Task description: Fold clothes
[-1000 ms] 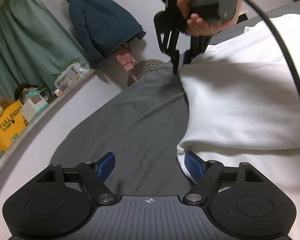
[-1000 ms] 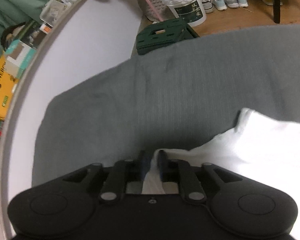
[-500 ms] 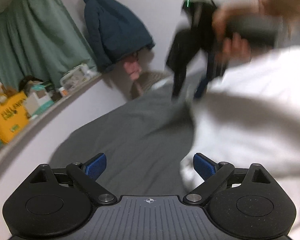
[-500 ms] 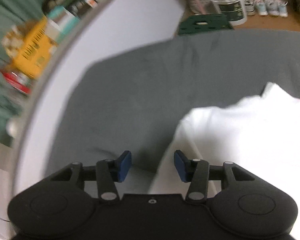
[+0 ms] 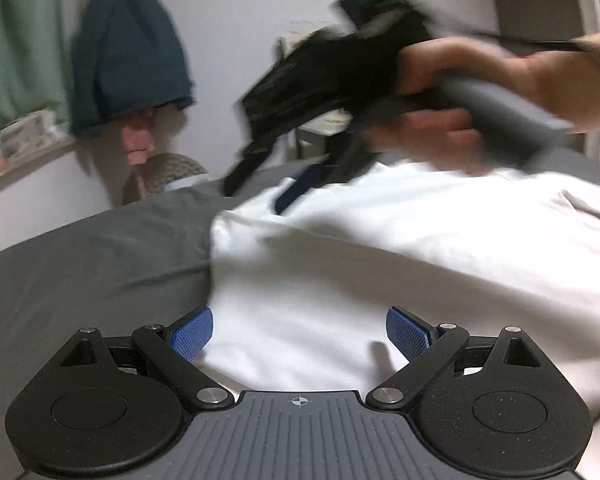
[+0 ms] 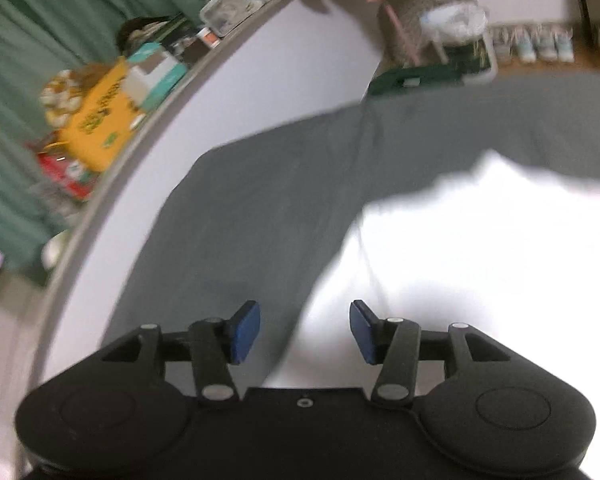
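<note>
Left claw (image 5: 299, 332): wide open, holding nothing, over white shirt (image 5: 380, 264).
Right claw (image 6: 305, 330): just opened, let go.
Shirt: lumpy, on grey bed (image 6: 280, 200).

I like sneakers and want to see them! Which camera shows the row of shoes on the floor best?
The right wrist view. The shoes stand in a row on the wooden floor beyond the grey bed cover, blurred but easy to pick out. The left wrist view shows none of them; it faces the wall and the hanging blue jacket.
</note>
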Tool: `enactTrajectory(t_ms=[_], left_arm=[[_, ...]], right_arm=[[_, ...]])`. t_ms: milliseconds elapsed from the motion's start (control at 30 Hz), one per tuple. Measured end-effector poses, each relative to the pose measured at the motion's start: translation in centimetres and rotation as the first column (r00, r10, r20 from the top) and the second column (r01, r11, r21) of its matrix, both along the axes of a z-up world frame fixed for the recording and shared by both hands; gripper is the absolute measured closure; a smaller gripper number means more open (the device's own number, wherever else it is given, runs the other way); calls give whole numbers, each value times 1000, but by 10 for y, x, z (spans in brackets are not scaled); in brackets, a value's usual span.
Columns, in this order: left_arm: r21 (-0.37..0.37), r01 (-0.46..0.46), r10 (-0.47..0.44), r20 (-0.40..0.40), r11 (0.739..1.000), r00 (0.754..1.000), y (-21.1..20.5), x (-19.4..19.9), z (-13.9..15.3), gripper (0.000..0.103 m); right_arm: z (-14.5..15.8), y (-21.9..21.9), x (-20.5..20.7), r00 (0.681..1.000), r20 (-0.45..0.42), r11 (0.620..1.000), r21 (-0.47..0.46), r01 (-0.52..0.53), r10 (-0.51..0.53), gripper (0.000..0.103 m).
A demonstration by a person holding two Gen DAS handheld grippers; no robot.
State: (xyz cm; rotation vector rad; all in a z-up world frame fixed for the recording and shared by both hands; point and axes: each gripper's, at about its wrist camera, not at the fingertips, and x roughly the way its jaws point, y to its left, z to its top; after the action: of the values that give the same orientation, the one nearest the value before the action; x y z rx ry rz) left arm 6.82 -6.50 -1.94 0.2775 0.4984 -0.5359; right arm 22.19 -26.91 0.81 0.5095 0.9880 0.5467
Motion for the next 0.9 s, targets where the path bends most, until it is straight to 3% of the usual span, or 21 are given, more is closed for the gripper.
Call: enactTrajectory(t_ms=[100, 267, 367, 467, 533, 633, 700, 800, 867, 900], left_arm=[[64, 49, -46, -50, 997, 998, -7, 0, -7, 9], [118, 84, -78, -58, 989, 995, -11, -3, -3, 9], [140, 84, -78, -44, 987, 996, -10, -10, 3, 9], [163, 83, -85, 4, 983, 996, -10, -25, 14, 9], [159, 92, -98, 30, 983, 995, -12, -34, 22, 9], [131, 102, -110, 52, 986, 993, -16, -43, 32, 9], [112, 98, -104, 44, 989, 994, -18, -44, 35, 9], [68, 81, -82, 15, 994, 997, -18, -41, 37, 9], [33, 66, -66, -11, 997, 998, -15, -39, 38, 9], [19, 59, -59, -23, 998, 998, -12, -39, 37, 9]], right_arm=[[-1, -28, -66, 997, -71, 1000, 26, 8, -6, 52], [-21, -56, -186, 980, -179, 995, -61, 79, -89, 50], [-13, -67, -248, 977, -157, 987, -98, 130, -145, 50], [9, -76, -303, 981, -69, 975, -144, 172, -183, 49], [21, -66, -327, 988, 37, 945, -286, 157, -152, 48], [33, -51, -358, 981, 181, 863, -483, 148, -67, 47], [25, -45, -365, 982, 186, 824, -559, 92, 16, 47], [12, -38, -365, 984, 162, 812, -583, 39, 69, 49], [9, -34, -367, 984, 171, 788, -612, 65, 51, 49], [11, -36, -370, 983, 183, 796, -599, 85, 33, 49]])
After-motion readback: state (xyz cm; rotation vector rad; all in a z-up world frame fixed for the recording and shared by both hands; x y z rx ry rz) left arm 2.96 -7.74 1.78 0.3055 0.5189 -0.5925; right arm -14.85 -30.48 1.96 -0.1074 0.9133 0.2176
